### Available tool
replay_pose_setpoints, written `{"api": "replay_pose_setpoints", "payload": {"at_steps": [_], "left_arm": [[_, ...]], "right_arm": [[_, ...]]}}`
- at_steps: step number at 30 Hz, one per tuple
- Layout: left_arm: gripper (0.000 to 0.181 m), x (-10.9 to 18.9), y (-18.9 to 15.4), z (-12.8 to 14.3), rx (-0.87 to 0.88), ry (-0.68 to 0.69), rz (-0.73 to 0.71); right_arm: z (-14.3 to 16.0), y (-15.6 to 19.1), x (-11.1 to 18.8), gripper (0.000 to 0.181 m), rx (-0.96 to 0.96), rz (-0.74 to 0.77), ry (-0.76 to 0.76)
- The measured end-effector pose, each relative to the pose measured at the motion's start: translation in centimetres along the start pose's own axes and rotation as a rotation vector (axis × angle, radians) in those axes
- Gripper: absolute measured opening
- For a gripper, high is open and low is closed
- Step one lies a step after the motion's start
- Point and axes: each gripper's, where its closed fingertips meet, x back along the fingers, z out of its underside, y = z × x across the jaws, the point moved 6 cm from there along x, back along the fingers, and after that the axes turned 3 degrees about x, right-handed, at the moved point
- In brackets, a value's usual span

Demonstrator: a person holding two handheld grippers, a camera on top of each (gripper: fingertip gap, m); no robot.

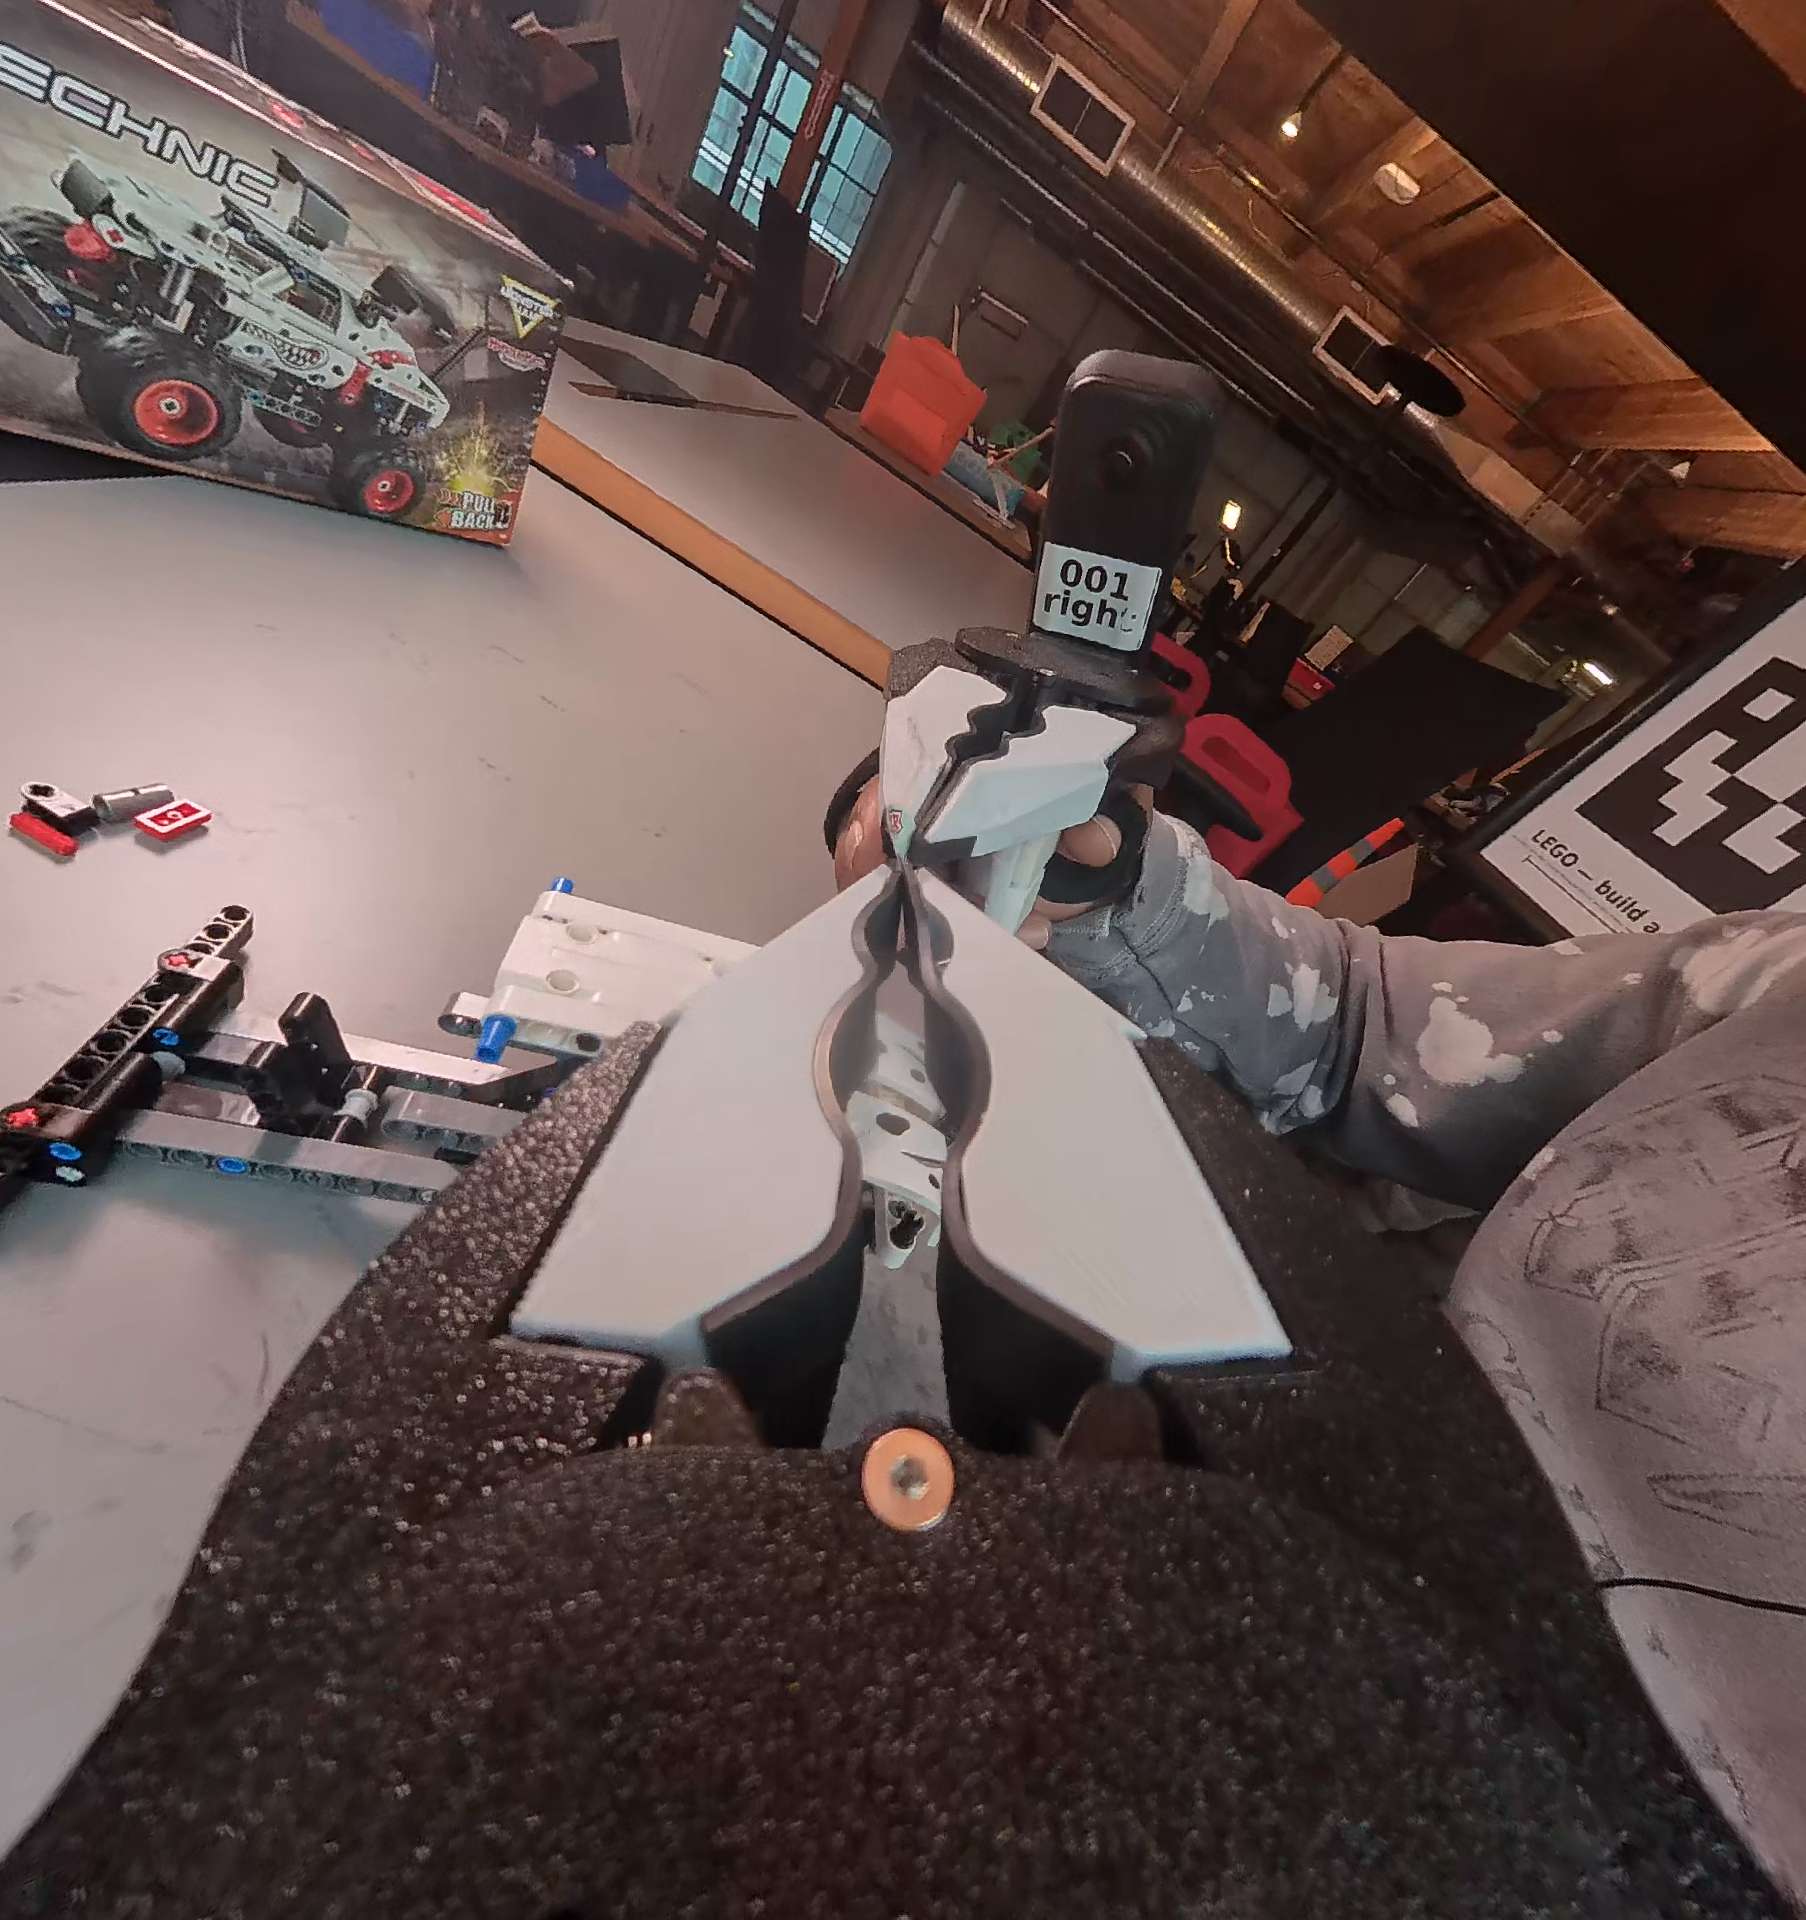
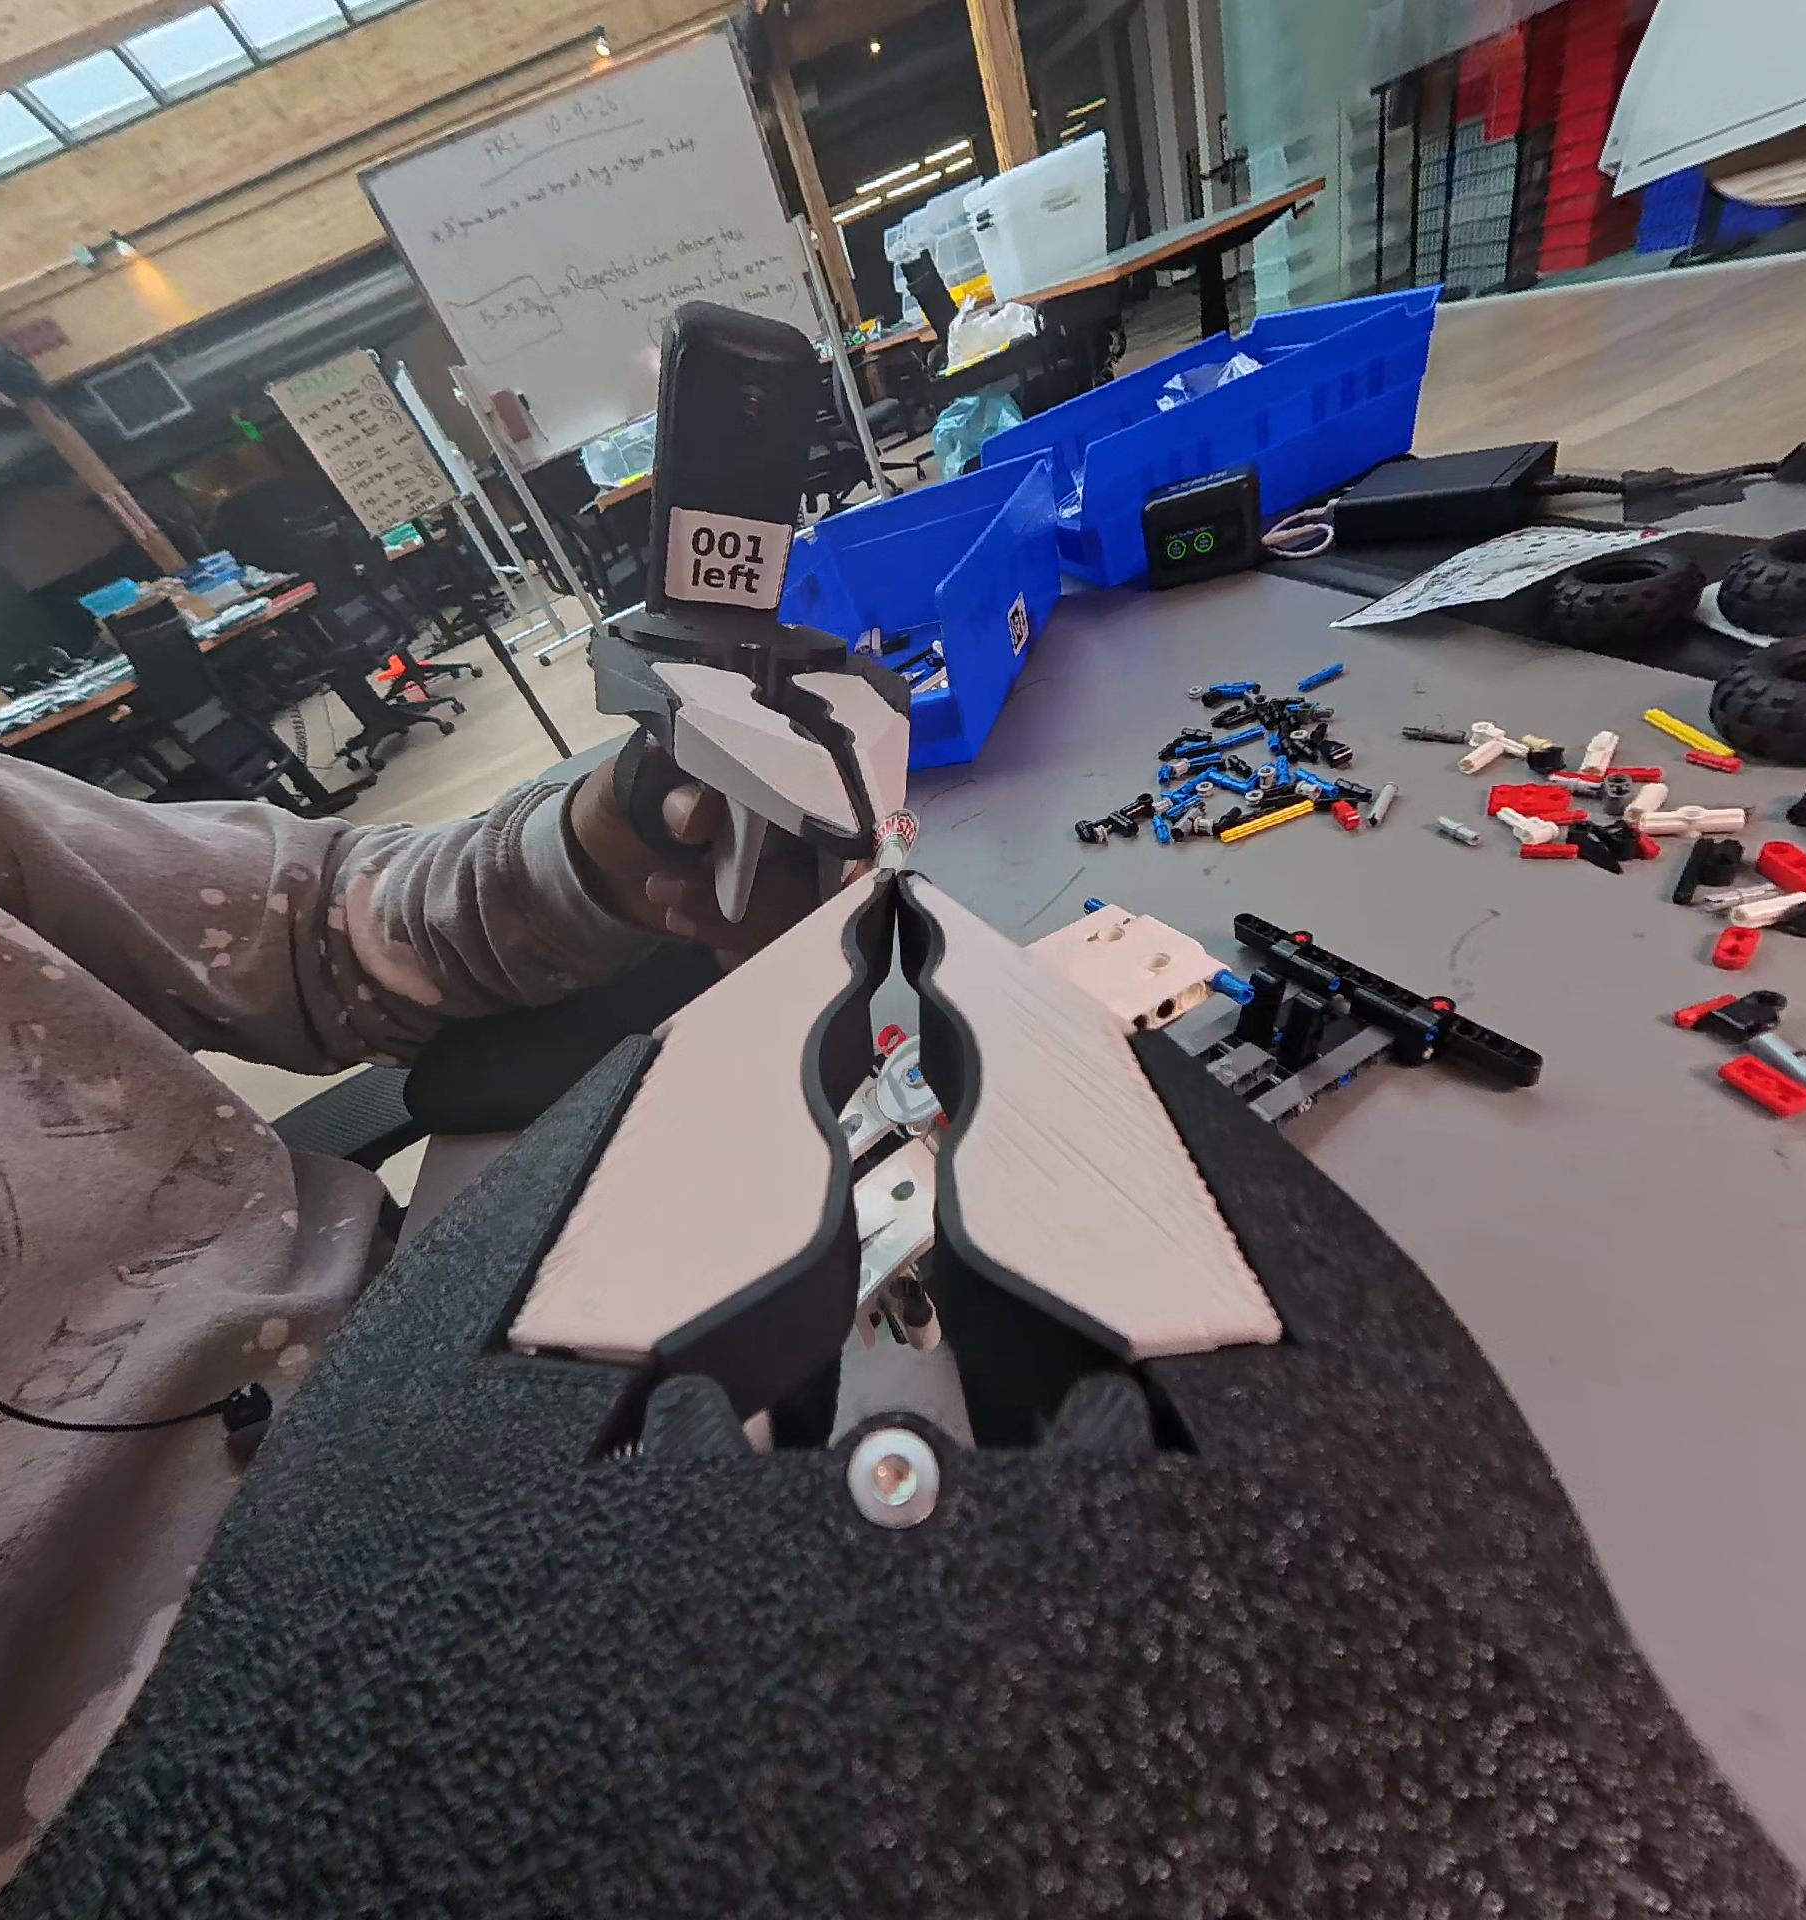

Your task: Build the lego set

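My left gripper (image 1: 900, 885) and right gripper (image 2: 894, 879) are both shut, held tip to tip above the table's near edge. A small round sticker (image 2: 894, 829) with red print sits between the tips, and each gripper seems to pinch one edge of it; it also shows in the left wrist view (image 1: 894, 824). The partly built chassis (image 1: 151, 1049) of black and grey beams with a white motor block (image 1: 587, 956) lies on the grey table (image 1: 359, 665), just beyond the grippers. It shows in the right wrist view (image 2: 1377, 1018) too. A white sub-assembly (image 2: 904, 1101) shows through the finger gap.
The set's box (image 1: 234, 291) stands at the back left, with a few loose parts (image 1: 109, 810) near it. Piles of small pins and connectors (image 2: 1242, 769), black tyres (image 2: 1792, 696), a printed sheet (image 2: 1501, 566) and blue bins (image 2: 1242, 436) lie to the right. A person's sleeves hold both grippers. The tips of both grippers are at nearly the same place.
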Motion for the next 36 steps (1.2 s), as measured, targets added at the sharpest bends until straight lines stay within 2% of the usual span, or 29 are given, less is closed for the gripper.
{"api": "replay_pose_setpoints", "payload": {"at_steps": [19,29,32,36], "left_arm": [[0.000,-0.1,-0.8,0.3,0.012,0.062,0.086],[0.000,-0.2,-0.7,0.4,0.032,0.072,0.092],[0.000,-0.2,-0.4,0.5,0.047,0.067,0.079],[0.010,0.1,0.2,0.6,0.016,0.108,0.034]], "right_arm": [[0.2,0.5,0.4,0.006,-0.005,-0.105,0.006],[0.2,0.6,0.4,0.000,0.007,-0.116,0.019],[0.3,0.4,0.4,0.000,-0.036,-0.105,0.030],[0.7,-0.2,0.3,0.000,-0.159,-0.093,0.070]]}}
